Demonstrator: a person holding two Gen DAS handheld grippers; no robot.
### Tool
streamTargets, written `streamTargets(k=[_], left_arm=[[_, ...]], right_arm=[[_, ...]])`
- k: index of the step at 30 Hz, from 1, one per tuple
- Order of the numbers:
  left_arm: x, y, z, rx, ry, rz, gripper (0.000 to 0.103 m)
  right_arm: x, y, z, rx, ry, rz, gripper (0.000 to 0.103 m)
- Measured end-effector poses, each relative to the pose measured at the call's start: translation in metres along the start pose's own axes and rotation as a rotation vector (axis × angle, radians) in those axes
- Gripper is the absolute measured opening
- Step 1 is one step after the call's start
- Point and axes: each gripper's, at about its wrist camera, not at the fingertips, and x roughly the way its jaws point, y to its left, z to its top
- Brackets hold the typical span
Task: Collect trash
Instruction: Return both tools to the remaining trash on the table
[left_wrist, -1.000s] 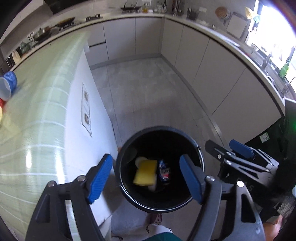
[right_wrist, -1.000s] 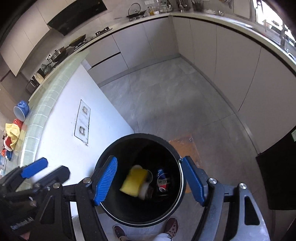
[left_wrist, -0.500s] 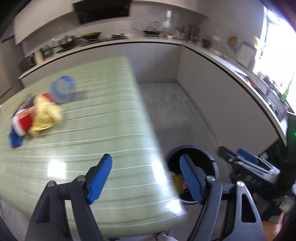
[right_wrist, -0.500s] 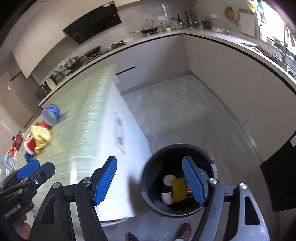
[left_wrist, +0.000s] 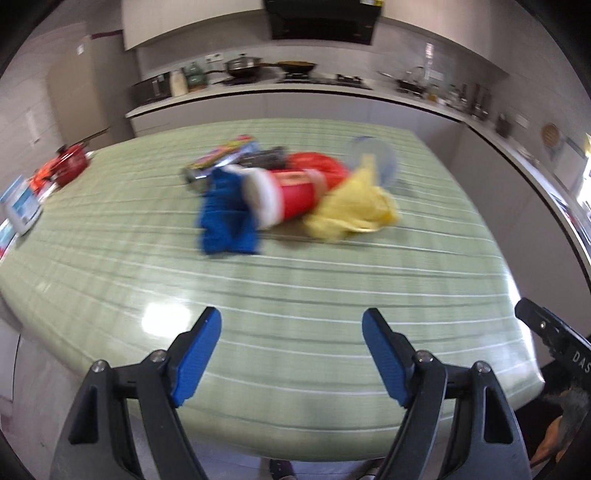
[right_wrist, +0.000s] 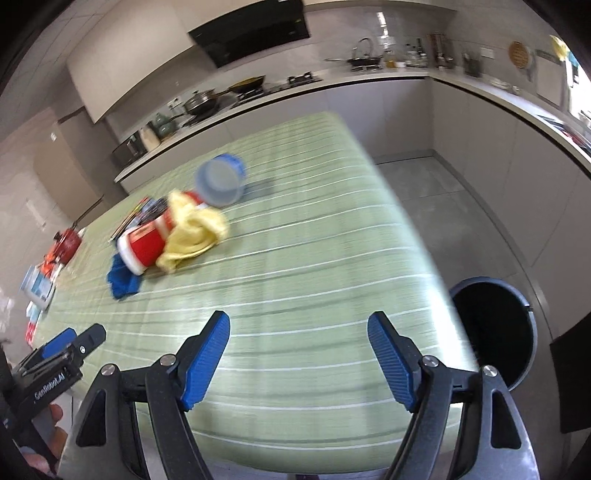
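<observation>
A heap of trash lies mid-table on the green striped cloth (left_wrist: 295, 280): a red and white cup (left_wrist: 284, 194) on its side, a yellow crumpled rag (left_wrist: 354, 210), a blue cloth (left_wrist: 227, 218), a blue cup (right_wrist: 221, 180) and some wrappers (left_wrist: 229, 153). My left gripper (left_wrist: 291, 339) hangs over the table's near edge, jaws opening, nothing between them. My right gripper (right_wrist: 299, 343) is over the near right part of the table, jaws opening and empty too. The black bin (right_wrist: 495, 325) stands on the floor off the table's right edge.
A red pot (left_wrist: 70, 168) and a small boxed item (left_wrist: 22, 203) sit at the table's left end. Kitchen counters with pans and bottles run along the back and right walls. Grey floor lies right of the table.
Both grippers have swung left and up from above the bin to over the table. The trash heap has come into view ahead, and the bin has slid off to the right.
</observation>
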Motion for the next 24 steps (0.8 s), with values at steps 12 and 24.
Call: streamTargets(k=[12, 24], left_arm=[[0.032, 0.068, 0.028, -0.101, 0.01, 0.052, 0.08], [0.06, 0.083, 0.059, -0.109, 0.03, 0.101, 0.08]], right_arm=[[0.056, 0.076, 0.032, -0.098, 0.024, 0.045, 0.079], [0.111, 0.123, 0.068, -0.155, 0.062, 0.142, 0.079]])
